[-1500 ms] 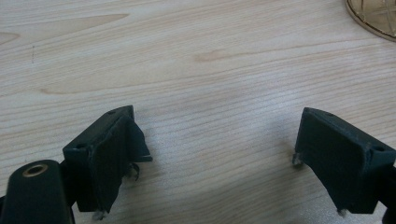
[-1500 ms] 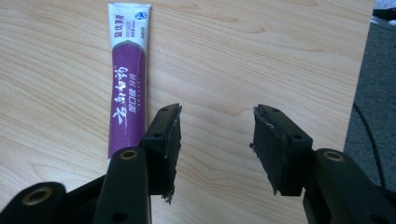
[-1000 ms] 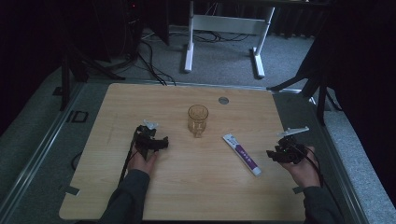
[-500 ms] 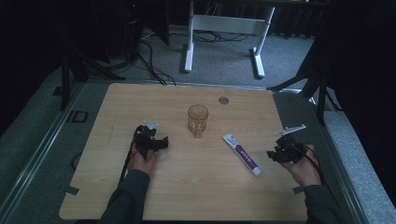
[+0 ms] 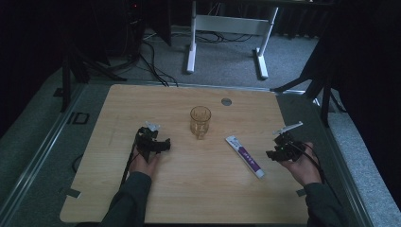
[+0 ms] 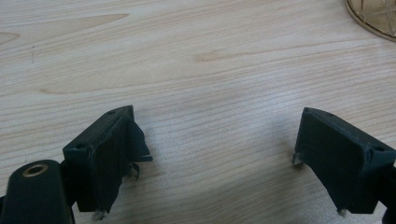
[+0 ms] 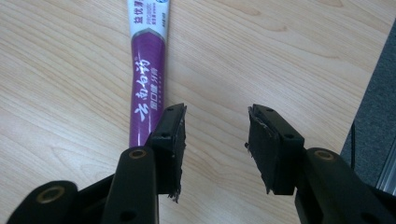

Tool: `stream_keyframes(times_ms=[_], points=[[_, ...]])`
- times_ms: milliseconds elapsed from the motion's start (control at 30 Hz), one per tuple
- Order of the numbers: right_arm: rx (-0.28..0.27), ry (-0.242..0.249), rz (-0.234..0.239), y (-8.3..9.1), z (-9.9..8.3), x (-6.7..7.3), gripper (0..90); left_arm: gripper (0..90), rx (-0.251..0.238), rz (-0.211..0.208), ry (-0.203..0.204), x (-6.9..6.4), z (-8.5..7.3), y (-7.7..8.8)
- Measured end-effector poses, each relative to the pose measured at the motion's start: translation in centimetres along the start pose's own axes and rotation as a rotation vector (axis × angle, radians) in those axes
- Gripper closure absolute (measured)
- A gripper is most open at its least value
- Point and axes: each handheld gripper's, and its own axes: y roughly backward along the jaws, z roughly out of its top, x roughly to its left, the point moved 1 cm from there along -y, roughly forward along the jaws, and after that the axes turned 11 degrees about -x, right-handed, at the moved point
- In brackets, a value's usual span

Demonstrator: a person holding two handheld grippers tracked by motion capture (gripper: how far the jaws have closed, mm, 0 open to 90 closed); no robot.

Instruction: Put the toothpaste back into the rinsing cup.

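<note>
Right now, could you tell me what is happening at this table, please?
A person sits at a wooden table, a gripper in each hand, holding nothing yet. The left gripper rests wide open on bare wood, left of an amber glass mug. The right gripper, open too, sits beside a purple and white toothpaste tube that lies flat, untouched.

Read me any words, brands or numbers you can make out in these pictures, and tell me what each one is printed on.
"云南白药", large white characters along the purple part of the purple and white toothpaste tube.
Blue characters on the tube's white end: cut off at the frame edge and blurred, not readable.
Small white print beside the large characters: too small to read.
Amber ribbed glass cup: no lettering visible.
Light wooden table: no text.
</note>
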Motion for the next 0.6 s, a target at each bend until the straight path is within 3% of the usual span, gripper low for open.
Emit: stream_keyframes(times_ms=[600], points=[[0.027, 0.000, 0.022, -0.11, 0.99, -0.07, 54.2, 12.8, 0.000, 0.000, 0.001, 0.00, 0.00, 0.00]])
